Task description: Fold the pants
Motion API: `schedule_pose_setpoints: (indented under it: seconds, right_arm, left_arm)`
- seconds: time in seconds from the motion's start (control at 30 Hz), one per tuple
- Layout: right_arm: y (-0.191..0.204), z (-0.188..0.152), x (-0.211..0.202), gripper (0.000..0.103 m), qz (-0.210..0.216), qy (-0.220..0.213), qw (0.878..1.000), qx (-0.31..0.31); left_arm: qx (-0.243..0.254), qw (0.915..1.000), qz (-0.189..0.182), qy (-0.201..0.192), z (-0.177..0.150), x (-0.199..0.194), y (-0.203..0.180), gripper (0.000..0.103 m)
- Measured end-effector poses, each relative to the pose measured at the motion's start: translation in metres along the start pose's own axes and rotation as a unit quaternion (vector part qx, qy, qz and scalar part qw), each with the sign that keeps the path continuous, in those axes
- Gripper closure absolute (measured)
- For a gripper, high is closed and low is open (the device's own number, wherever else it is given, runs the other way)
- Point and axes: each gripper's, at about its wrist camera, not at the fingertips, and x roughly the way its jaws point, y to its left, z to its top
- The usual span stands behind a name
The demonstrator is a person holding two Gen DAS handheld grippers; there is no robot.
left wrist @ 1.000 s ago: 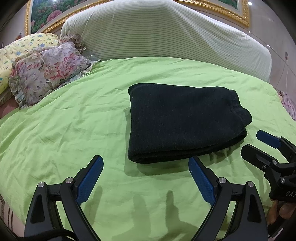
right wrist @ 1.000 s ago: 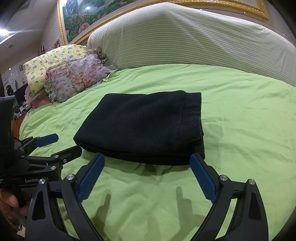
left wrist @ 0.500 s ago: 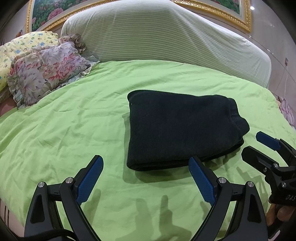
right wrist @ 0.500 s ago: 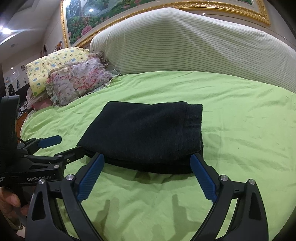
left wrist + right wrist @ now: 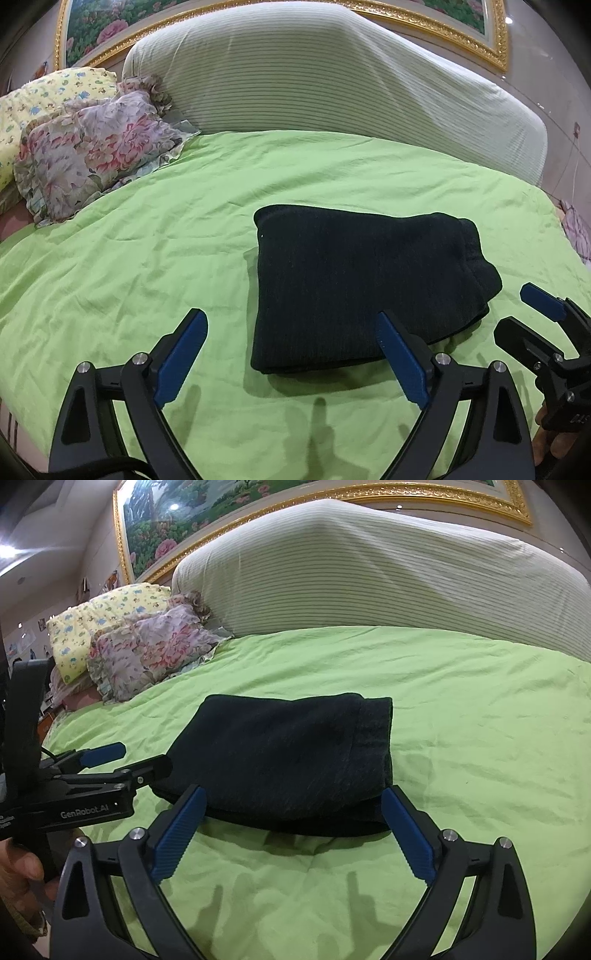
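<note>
Dark folded pants (image 5: 365,291) lie as a compact rectangle on a bed covered by a green sheet (image 5: 147,258), well short of the striped bolster (image 5: 332,81) at the headboard. The left hand-held gripper (image 5: 291,354) hovers just above the sheet at the bundle's near edge, its blue-padded fingers spread wide and holding nothing. The right hand-held gripper (image 5: 293,834) is likewise wide apart and empty, its finger tips at the near edge of the pants. A floral pillow (image 5: 151,653) and a yellow patterned pillow (image 5: 99,624) are heaped at the far left corner. A gilt-framed flower painting (image 5: 177,524) hangs behind.
</note>
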Motion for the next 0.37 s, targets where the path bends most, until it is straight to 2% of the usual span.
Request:
schedule_pose_setpoints:
  seconds: [0.37]
  right_arm:
    - [0.0035,0.0012,0.0040,0.006,0.014,0.003,1.000,-0.001]
  left_arm:
    - [0.011,0.9998,0.017,0.002,0.0024,0.0043,-0.0090,0.010]
